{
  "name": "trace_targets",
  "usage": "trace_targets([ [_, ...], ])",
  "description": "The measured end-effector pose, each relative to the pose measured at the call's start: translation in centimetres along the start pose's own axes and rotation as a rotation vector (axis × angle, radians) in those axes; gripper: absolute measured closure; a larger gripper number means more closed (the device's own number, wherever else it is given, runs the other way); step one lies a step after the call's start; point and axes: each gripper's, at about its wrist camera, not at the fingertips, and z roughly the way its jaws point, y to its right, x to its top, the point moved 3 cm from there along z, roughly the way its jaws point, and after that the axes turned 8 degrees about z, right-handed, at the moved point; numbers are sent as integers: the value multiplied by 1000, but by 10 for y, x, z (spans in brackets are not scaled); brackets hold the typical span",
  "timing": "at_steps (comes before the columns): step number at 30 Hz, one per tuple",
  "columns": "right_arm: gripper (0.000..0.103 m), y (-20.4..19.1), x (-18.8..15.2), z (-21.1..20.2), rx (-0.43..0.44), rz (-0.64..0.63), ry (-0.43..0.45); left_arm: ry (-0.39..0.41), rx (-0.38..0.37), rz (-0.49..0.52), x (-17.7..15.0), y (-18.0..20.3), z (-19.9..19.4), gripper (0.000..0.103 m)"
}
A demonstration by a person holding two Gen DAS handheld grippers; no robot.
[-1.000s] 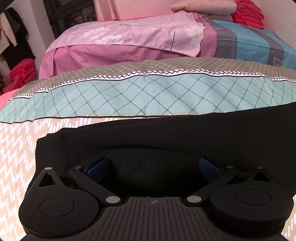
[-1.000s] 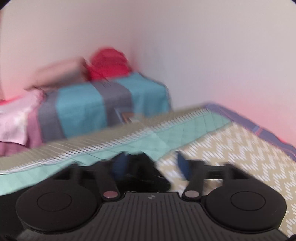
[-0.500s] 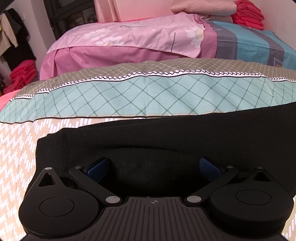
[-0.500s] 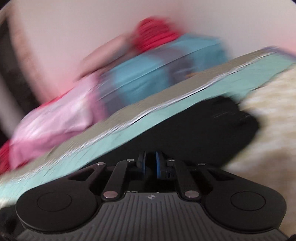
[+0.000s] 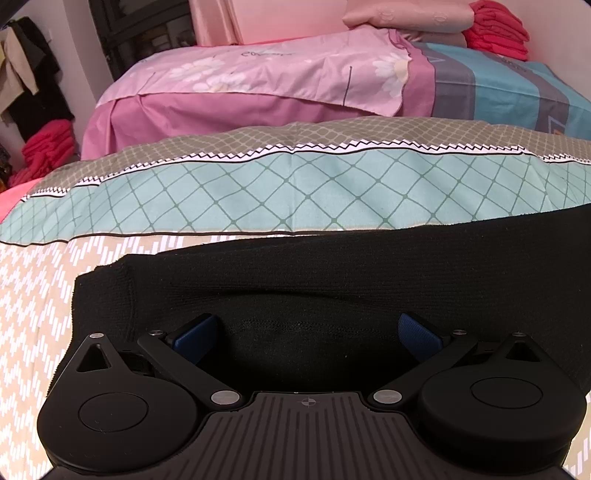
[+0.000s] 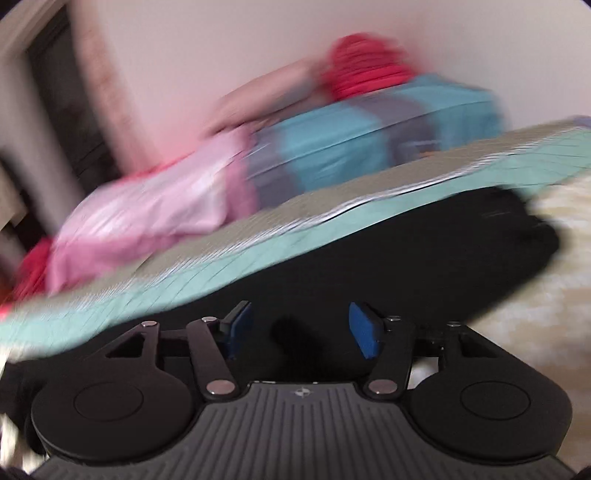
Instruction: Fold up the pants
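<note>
Black knit pants (image 5: 314,280) lie flat on the patterned bedspread, stretching from the left to the right edge of the left wrist view. My left gripper (image 5: 308,334) is open, low over the near edge of the pants, with the blue pads (image 5: 195,334) wide apart. The right wrist view is motion-blurred. There the pants (image 6: 424,243) lie across the middle, one end bunched at the right. My right gripper (image 6: 299,332) is open over the black cloth and holds nothing.
The bedspread (image 5: 295,192) has a teal diamond band and a beige zigzag part. Behind it lies a pink floral quilt (image 5: 258,74), a blue-grey blanket (image 5: 498,85), a pillow (image 5: 406,16) and red folded clothes (image 5: 495,33). More red clothes (image 5: 48,144) sit at the far left.
My right gripper shut over the pants half a second ago and has now opened again while swinging left over them. The left gripper and the pants near it have not moved.
</note>
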Motion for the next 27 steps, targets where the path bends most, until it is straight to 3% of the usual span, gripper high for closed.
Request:
trace_targets([
  [2,26,6,10,-10,-96,-6,82,-13,3,0,2,0,-1,0],
  [5,25,0,15,-22,-137,-56,117,-39,-9,-16,6,-1,-5,0],
  [9,22,-29,-1,-32,-89,-175,92,-49,-17,-42,7,-3,-15,0],
  [15,18,-83,-41,-32,82,-364,20,-18,-7,-53,10,-1,-32,0],
  [18,17,-89,-57,-19,128,-395,-95,-12,2,-62,13,0,-34,0],
  [21,17,-80,-69,-15,80,-419,-171,-11,5,-69,14,0,-36,0],
  [24,15,-67,-65,-26,41,-433,-155,-11,15,-74,14,-1,-40,0],
  [27,15,-46,-53,-38,-40,-329,-132,-15,22,-70,17,2,-45,0],
])
